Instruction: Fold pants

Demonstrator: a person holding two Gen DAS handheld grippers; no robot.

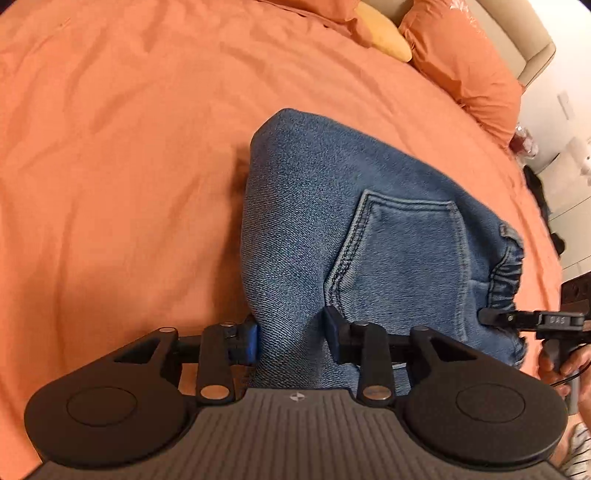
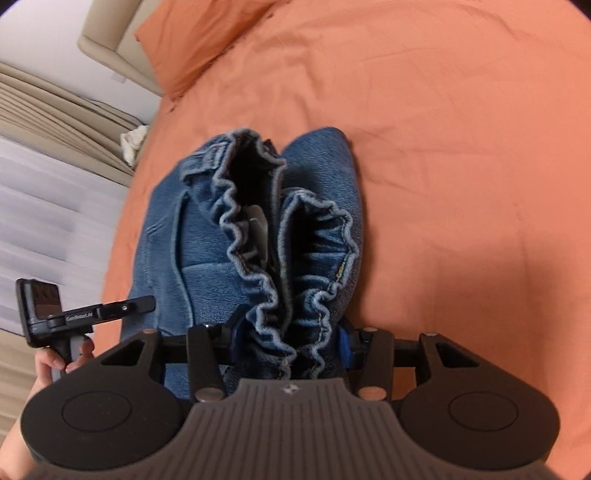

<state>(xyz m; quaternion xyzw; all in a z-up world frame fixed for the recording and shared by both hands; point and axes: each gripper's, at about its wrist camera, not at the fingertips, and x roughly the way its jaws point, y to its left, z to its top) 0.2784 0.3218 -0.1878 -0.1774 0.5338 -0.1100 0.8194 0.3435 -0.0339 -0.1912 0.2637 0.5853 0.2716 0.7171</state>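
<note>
Blue denim pants (image 1: 295, 206) lie folded in a bundle on the orange bed, with a back pocket (image 1: 402, 251) facing up. My left gripper (image 1: 291, 338) straddles the near folded edge. Denim fills the gap, but the pads stand apart and the cloth looks loose between them. My right gripper (image 2: 290, 347) is shut on the gathered elastic waistband (image 2: 258, 229), which bunches up between its blue pads. The pants (image 2: 166, 243) spread away from it. In the left wrist view, one right-gripper finger (image 1: 495, 317) reaches the waistband at the right edge.
The orange bedsheet (image 1: 110, 166) stretches wide to the left and beyond the pants. Orange pillows (image 1: 469, 62) and a yellow one (image 1: 388, 33) lie by the beige headboard (image 1: 532, 51). The bed's edge and the floor (image 2: 44, 206) are on the left in the right wrist view.
</note>
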